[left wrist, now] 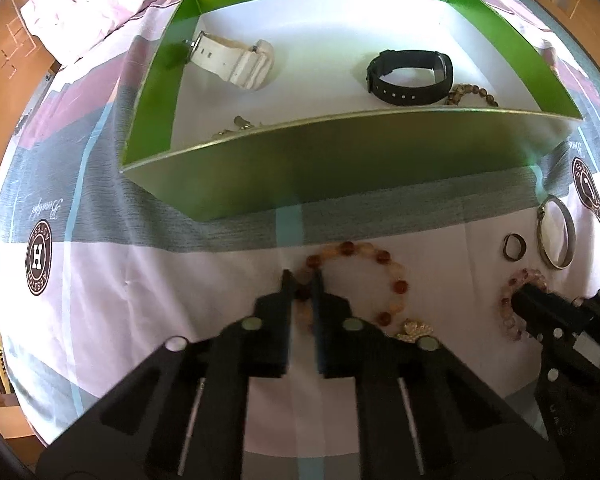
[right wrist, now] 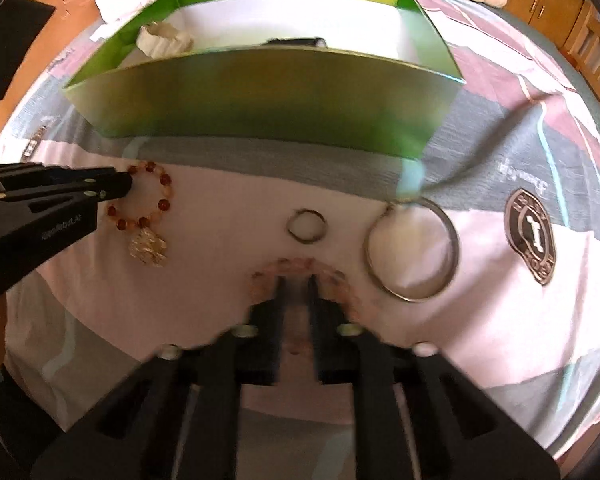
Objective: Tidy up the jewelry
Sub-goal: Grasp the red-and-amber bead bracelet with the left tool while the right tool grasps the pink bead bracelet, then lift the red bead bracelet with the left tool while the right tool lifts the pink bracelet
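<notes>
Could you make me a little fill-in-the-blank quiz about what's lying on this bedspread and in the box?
1. The box holding the watches has walls coloured ____.
2. Inside it lie a black watch and a ____ watch.
3. The left hand-held gripper is shut on the amber bead bracelet, while the right hand-held gripper is shut on the ____ bead bracelet.
4. Between that bracelet and the large metal bangle lies a small ____.

Missing words: green; white; pink; ring
</notes>
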